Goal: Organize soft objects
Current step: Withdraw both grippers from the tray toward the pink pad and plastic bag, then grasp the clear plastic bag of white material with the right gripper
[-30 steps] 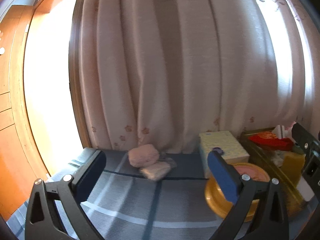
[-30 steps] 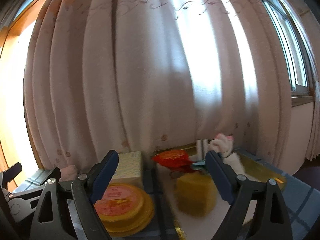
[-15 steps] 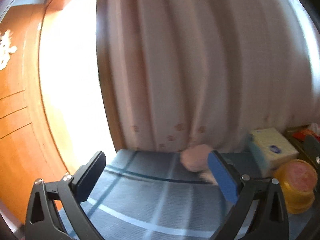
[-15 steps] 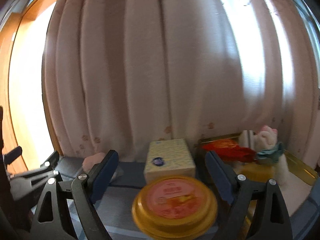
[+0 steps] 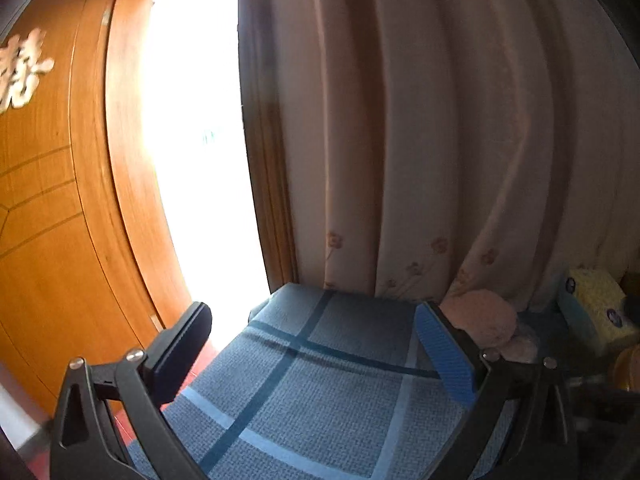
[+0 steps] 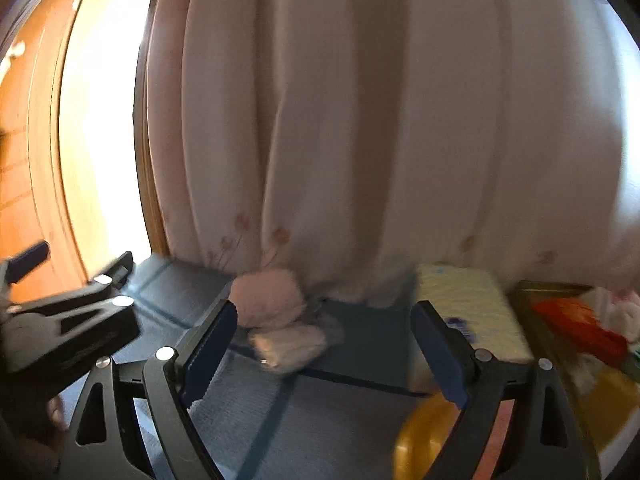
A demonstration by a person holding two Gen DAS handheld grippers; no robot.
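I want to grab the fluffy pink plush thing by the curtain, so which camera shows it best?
The right wrist view: the fluffy pink plush sits whole between the open right claw fingers, though blurred. In the left wrist view the left claw's blue finger hides part of it.

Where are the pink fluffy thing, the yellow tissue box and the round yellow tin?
pink fluffy thing [image 6: 266,296]: right wrist view, middle of its rounded top.
yellow tissue box [image 6: 468,304]: right wrist view, its patterned top face.
round yellow tin [image 6: 420,436]: right wrist view, its blurred rim.
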